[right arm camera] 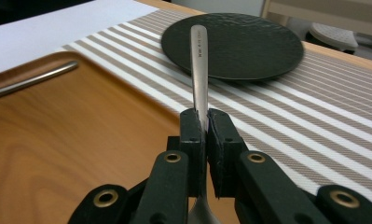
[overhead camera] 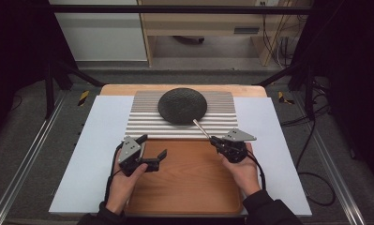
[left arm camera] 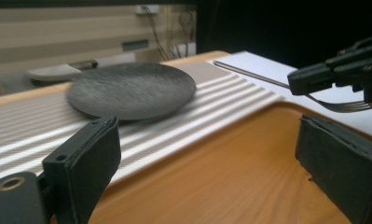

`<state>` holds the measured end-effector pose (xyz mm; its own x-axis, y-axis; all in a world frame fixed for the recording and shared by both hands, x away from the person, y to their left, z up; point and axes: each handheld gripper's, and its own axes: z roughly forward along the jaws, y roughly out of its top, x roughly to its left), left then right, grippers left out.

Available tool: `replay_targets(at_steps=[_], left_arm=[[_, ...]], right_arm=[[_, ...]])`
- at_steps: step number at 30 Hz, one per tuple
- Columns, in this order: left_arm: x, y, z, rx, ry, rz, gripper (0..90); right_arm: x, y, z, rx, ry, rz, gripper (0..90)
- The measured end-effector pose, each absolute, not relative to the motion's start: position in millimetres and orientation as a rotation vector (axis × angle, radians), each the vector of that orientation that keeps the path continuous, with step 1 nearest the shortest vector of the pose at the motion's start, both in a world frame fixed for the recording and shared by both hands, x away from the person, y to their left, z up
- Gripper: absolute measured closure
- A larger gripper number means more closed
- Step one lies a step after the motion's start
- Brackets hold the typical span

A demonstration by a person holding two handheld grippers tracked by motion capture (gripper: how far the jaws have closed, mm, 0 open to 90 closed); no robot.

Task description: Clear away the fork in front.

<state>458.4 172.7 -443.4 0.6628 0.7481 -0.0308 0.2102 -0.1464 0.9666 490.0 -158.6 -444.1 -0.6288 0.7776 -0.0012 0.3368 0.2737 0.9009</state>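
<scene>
Fork (right arm camera: 198,60) between right hand-held gripper (right arm camera: 205,122) jaws

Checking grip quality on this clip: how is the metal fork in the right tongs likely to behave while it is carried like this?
The fork looks stiff: its handle runs straight out from the right tongs with no sag. Its smooth, shiny metal is probably slippery, and the pads clamp only a narrow stretch near the neck, so it may pivot or slide if bumped. Once set down it seems unlikely to roll, being flat.

The hand-held gripper (right arm camera: 203,123) clamps a fork (right arm camera: 199,65) whose handle points at the black plate (right arm camera: 249,44).
</scene>
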Motion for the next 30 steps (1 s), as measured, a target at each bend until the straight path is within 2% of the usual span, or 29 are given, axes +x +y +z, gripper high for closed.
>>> replay_targets(at_steps=[6,13,30], left_arm=[[462,159,-452,1.688,0.798,0.461,10.5],[465,146,-450,1.686,0.780,0.407,14.8],[475,130,-436,1.637,0.774,0.348,24.8]], right_arm=[[475,-143,-449,0.961,2.113,1.371,85.1],[467,-129,-450,0.927,2.127,1.397,85.1],[452,-119,-430,0.816,2.088,1.445,85.1]])
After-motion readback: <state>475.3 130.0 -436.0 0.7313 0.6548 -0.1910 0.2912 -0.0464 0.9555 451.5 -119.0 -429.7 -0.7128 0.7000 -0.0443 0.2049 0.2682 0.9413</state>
